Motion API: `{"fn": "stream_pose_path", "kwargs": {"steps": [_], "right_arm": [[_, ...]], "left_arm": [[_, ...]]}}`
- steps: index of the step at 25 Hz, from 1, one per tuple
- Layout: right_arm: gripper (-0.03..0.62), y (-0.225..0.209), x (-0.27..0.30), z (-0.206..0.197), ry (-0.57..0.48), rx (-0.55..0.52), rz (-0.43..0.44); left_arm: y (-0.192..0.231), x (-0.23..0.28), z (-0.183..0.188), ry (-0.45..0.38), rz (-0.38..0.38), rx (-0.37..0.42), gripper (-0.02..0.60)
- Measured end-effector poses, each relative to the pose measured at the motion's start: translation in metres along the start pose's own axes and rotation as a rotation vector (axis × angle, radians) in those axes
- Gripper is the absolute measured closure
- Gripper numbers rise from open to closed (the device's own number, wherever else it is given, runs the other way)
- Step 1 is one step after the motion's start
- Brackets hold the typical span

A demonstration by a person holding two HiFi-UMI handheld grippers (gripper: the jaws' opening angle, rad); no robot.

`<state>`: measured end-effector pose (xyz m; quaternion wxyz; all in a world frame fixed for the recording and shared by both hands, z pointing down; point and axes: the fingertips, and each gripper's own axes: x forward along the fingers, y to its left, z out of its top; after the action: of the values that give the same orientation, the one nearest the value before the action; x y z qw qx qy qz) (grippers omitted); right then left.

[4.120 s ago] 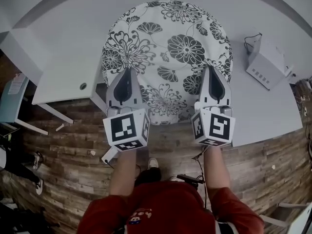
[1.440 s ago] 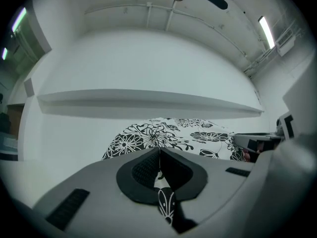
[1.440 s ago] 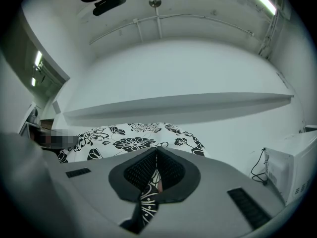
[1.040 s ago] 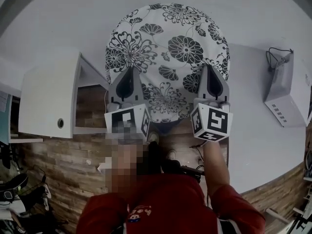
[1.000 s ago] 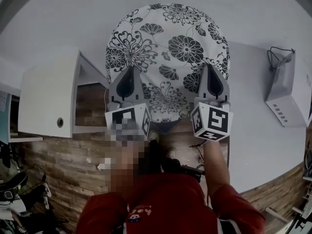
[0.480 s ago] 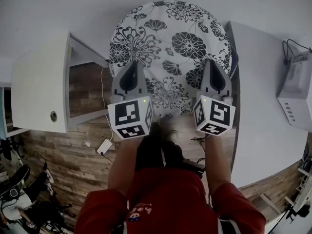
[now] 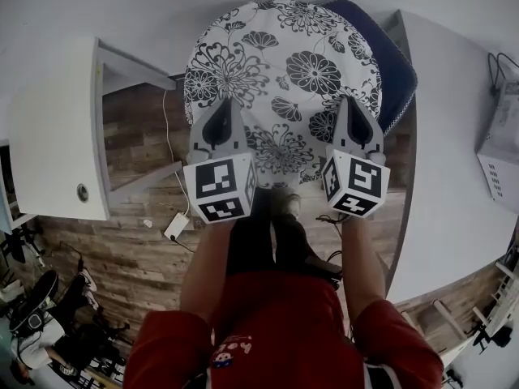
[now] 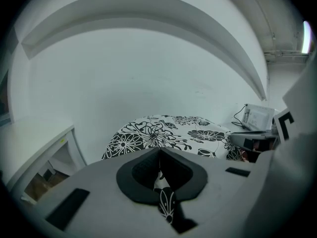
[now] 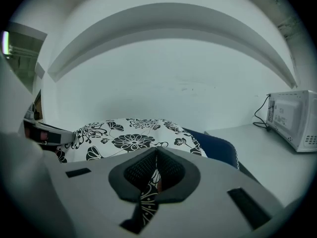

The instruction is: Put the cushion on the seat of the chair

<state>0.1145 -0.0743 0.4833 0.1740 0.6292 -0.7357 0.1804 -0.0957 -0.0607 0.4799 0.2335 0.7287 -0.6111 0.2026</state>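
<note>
A round white cushion (image 7: 284, 71) with black flower print hangs in the air in front of me, held by its near edge. My left gripper (image 7: 219, 105) is shut on the cushion's near left rim, and a fold of printed fabric (image 8: 166, 202) shows pinched between its jaws. My right gripper (image 7: 354, 102) is shut on the near right rim, also with a fabric fold (image 9: 147, 200) between its jaws. A dark blue chair (image 7: 399, 65) shows under the cushion's right edge, and the cushion hides most of its seat. The chair (image 9: 218, 150) also appears in the right gripper view behind the cushion (image 9: 124, 133).
A white desk (image 7: 49, 144) stands at the left and another white desk (image 7: 442, 160) at the right with a white box-shaped device (image 7: 501, 128) and its cable. Wooden floor (image 7: 138, 136) lies between them. A white wall is close ahead. A white adapter (image 7: 177, 225) lies on the floor.
The blue chair has come into view under the cushion's right edge. Both desks have slid outward in the view and more floor shows. Both grippers keep their hold on the cushion.
</note>
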Motion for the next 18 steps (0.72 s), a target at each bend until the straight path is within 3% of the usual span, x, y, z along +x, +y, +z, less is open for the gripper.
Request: {"fn": "stream_pose_path", "kwargs": {"steps": [18], "right_arm": [[0.566, 0.0013, 0.0006, 0.0069, 0.19, -0.008, -0.051]], "left_arm": [[0.0042, 0.0053, 0.0024, 0.171, -0.069, -0.058, 0.554]]}}
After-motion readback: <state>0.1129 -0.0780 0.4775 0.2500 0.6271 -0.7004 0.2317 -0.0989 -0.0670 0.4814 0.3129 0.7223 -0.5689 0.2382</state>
